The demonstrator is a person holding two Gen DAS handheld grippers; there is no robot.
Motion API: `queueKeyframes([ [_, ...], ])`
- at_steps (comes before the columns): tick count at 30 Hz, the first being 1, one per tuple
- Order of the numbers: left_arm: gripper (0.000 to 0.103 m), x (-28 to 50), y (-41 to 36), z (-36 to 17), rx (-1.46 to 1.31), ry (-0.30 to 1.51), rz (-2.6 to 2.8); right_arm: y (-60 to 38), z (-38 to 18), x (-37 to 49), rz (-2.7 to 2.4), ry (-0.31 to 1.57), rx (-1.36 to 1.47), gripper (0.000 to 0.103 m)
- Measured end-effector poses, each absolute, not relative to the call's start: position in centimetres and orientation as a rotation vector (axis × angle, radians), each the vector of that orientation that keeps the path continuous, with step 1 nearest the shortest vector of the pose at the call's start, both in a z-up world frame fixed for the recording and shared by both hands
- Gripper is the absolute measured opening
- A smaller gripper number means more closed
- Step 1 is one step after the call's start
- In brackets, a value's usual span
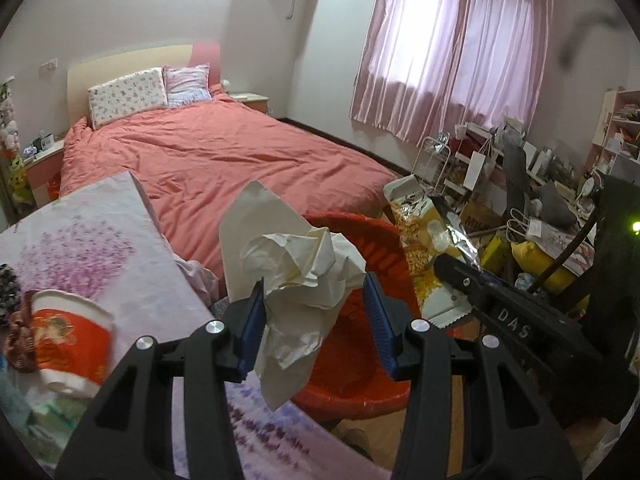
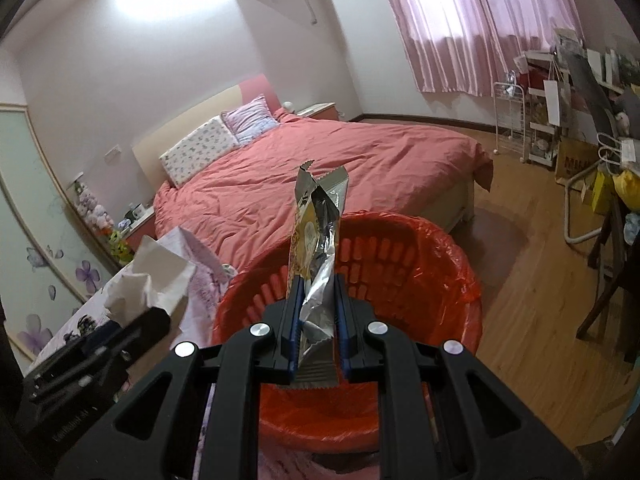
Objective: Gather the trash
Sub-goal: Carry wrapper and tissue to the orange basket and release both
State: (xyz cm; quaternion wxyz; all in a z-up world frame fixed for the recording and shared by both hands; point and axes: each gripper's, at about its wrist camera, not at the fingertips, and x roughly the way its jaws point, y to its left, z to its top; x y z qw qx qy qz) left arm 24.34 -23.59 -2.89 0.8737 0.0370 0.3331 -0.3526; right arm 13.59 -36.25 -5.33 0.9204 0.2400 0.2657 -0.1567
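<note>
Trash is held in both tongs at this moment, just over the red bin, so the step in hand looks like the drop.

The left tongs (image 1: 316, 320) hold a crumpled white paper (image 1: 296, 264). Their blue pads stand rather wide, and the paper fills the gap between them and hangs down below. The right tongs (image 2: 316, 320) are clenched nearly flat on a silver and yellow snack wrapper (image 2: 316, 248), which stands upright between the pads. Both tongs point forward and slanting down toward the red bin (image 2: 400, 264), which has a red plastic bag as lining. In the right wrist view the wrapper is above the near part of the bin mouth. In the left wrist view the paper is over the left rim, near the edge of the surface (image 1: 100, 240) with the flowered cloth.

To do this step well, I would bring the left tongs a little more to the right first, so the paper is fully over the opening, and only then release. The paper is light and wide and may catch on the rim. The wrapper is flat and may stick to a pad, so the right tongs should open fully.

A red paper cup (image 1: 68, 340) lies on the surface at the left, seemingly still to collect. Farther away is the bed (image 1: 224, 152) with a pink cover.
</note>
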Motion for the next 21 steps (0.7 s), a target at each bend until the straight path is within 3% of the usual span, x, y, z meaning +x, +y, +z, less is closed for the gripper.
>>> queueKeyframes([
  [4,0.055,25.5,-25.1,-4.4,0.100,0.739,-0.720,-37.3,-6.0,14.0,-0.335,0.565,0.532,0.019],
  [6,0.062,25.6,-25.4,-4.8,0.110,0.751,-0.715,-37.7,-6.4,14.1,-0.342,0.576,0.550,0.031],
  [11,0.068,26.0,-24.8,-5.6,0.124,0.771,-0.681,-37.5,-6.6,13.3,-0.368,0.594,0.551,0.040],
  [21,0.076,24.3,-19.8,-4.5,0.153,0.732,-0.565,-35.6,-4.8,13.6,-0.371,0.600,0.467,0.045],
])
